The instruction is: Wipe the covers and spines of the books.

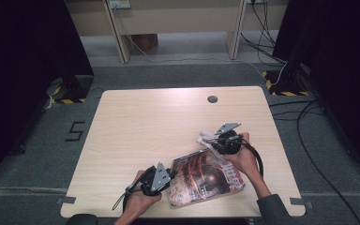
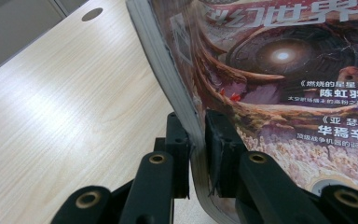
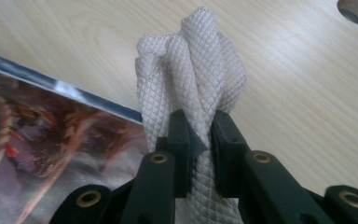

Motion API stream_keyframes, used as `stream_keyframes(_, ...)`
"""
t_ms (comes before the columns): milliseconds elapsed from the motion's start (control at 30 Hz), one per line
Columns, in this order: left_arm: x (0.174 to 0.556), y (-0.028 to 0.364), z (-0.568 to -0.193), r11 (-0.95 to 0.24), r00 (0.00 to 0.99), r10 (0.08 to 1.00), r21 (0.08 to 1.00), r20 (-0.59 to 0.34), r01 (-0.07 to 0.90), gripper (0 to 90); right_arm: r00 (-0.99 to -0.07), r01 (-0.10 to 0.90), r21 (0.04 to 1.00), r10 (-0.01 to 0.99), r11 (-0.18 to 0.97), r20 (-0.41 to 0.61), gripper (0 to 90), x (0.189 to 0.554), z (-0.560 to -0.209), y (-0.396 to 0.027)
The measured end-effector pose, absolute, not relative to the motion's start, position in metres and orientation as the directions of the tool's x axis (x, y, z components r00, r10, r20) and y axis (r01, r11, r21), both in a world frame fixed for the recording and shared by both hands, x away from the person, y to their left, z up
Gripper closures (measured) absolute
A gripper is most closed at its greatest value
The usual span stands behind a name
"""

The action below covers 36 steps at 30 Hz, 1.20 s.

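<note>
One magazine (image 1: 205, 178) and one rope (image 1: 206, 137) on the counter (image 1: 145, 126): left hand-held gripper (image 2: 196, 149) pinches the magazine's edge, right hand-held gripper (image 3: 200, 140) pinches the rope.

A magazine (image 1: 205, 177) lies on the wooden table (image 1: 159, 117).

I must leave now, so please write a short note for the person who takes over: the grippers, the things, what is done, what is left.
Left gripper: shut on the magazine at its edge, lifting that side off the table.
Right gripper: shut on the bunched white rope, held beside the magazine's far corner.
Done: both things are gripped.
Left: probably bringing rope and magazine together; where the rope should go is unclear.
</note>
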<state>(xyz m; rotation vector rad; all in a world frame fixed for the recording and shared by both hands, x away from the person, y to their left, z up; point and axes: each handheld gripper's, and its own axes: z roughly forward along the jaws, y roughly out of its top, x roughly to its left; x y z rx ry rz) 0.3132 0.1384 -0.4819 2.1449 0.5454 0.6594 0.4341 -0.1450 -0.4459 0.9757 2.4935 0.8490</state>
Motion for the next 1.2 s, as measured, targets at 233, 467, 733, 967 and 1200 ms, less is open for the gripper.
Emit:
stream_keyframes(233, 0.312, 0.138, -0.482, -0.581, 0.771, 0.575, 0.801, 0.275, 0.147, 80.1, -0.641, 0.561, 0.605, 0.759, 0.565, -0.114, 80.2, 0.449, -0.46, -0.166)
stream_keyframes(467, 0.312, 0.138, -0.481, -0.583, 0.771, 0.572, 0.8, 0.28, 0.142, 80.2, -0.595, 0.603, 0.592, 0.796, 0.534, -0.112, 80.2, 0.462, -0.47, -0.183)
stream_keyframes(733, 0.311, 0.138, -0.48, -0.584, 0.772, 0.571, 0.799, 0.278, 0.143, 80.1, -0.572, 0.628, 0.587, 0.814, 0.511, -0.096, 80.6, 0.468, -0.475, -0.191)
stream_keyframes(967, 0.312, 0.139, -0.481, -0.584, 0.772, 0.572, 0.798, 0.276, 0.147, 79.7, -0.638, 0.569, 0.611, 0.764, 0.55, -0.093, 80.6, 0.461, -0.464, -0.178)
stream_keyframes(1200, 0.31, 0.139, -0.48, -0.587, 0.771, 0.57, 0.797, 0.283, 0.142, 79.7, -0.636, 0.572, 0.624, 0.769, 0.532, -0.073, 80.5, 0.461, -0.462, -0.176)
